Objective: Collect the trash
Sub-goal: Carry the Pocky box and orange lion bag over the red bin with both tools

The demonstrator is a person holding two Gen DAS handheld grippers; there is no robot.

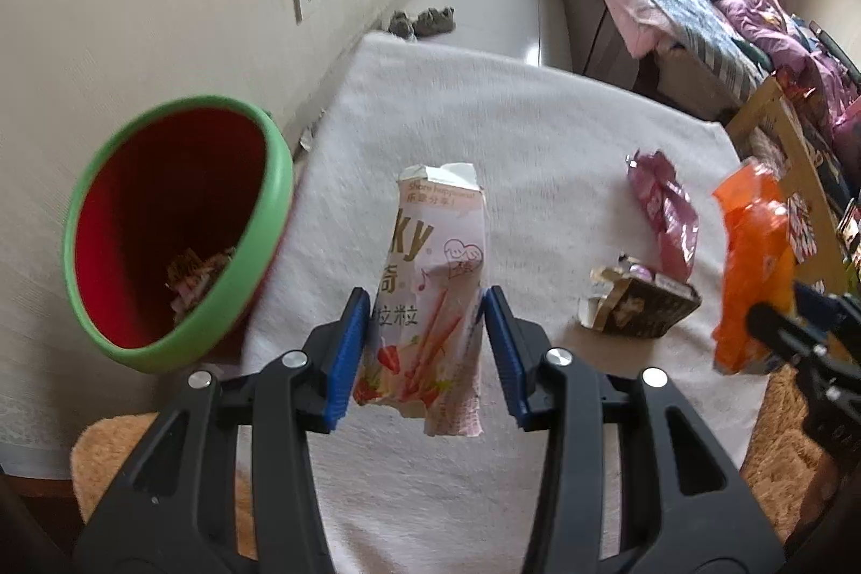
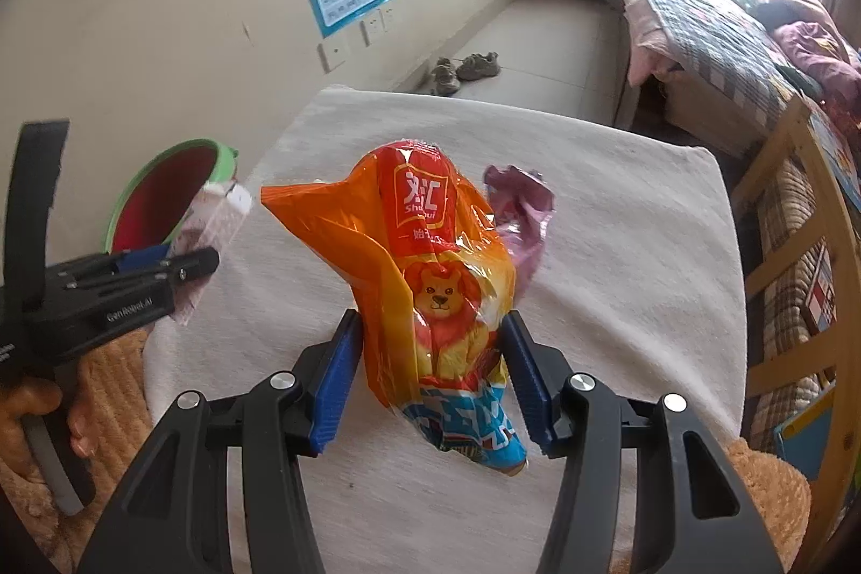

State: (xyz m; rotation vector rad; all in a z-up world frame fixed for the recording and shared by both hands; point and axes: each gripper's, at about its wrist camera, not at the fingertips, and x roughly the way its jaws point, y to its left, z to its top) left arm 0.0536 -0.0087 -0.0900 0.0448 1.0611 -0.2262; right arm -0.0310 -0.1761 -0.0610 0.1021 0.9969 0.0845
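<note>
My left gripper (image 1: 425,299) is shut on a torn pink-and-white Pocky box (image 1: 438,251), held upright above the white-clothed table (image 1: 538,133). To its left a green-rimmed bin with a red inside (image 1: 161,197) tilts toward me, with some wrappers at its bottom. My right gripper (image 2: 433,321) is shut on a crumpled orange snack bag (image 2: 425,240) with a lion print, lifted off the cloth. In the right wrist view the left gripper (image 2: 177,262) and its box (image 2: 215,224) hang beside the bin (image 2: 161,192). The orange bag (image 1: 753,262) also shows at the right edge of the left wrist view.
A crumpled pink wrapper (image 1: 667,213) and a flattened dark snack box (image 1: 640,305) lie on the cloth at the right. A wooden rack (image 2: 791,251) stands right of the table, with a bed (image 2: 710,30) beyond. Shoes (image 2: 463,71) sit on the floor by the wall.
</note>
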